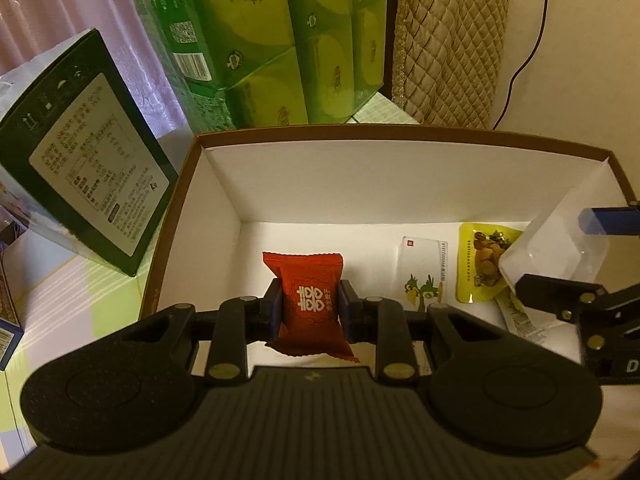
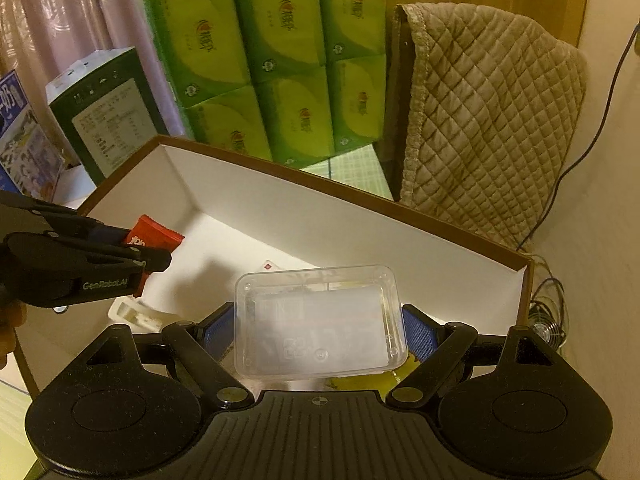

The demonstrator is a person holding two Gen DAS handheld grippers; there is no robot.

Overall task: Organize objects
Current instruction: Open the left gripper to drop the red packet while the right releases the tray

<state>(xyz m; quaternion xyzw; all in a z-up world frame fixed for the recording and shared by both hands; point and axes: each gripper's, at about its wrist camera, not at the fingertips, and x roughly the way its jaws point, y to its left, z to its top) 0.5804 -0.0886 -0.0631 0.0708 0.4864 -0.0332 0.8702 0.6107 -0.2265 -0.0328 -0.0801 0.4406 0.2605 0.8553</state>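
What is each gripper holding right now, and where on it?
The left gripper clamps the red candy packet across its middle, by the side edges. The right gripper holds the clear plastic box by its two short sides.

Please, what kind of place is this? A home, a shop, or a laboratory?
Most likely a room in a home. A quilted cover drapes over furniture, a pink curtain hangs behind, and a multipack of green tissue packs stands beside the open cardboard box.
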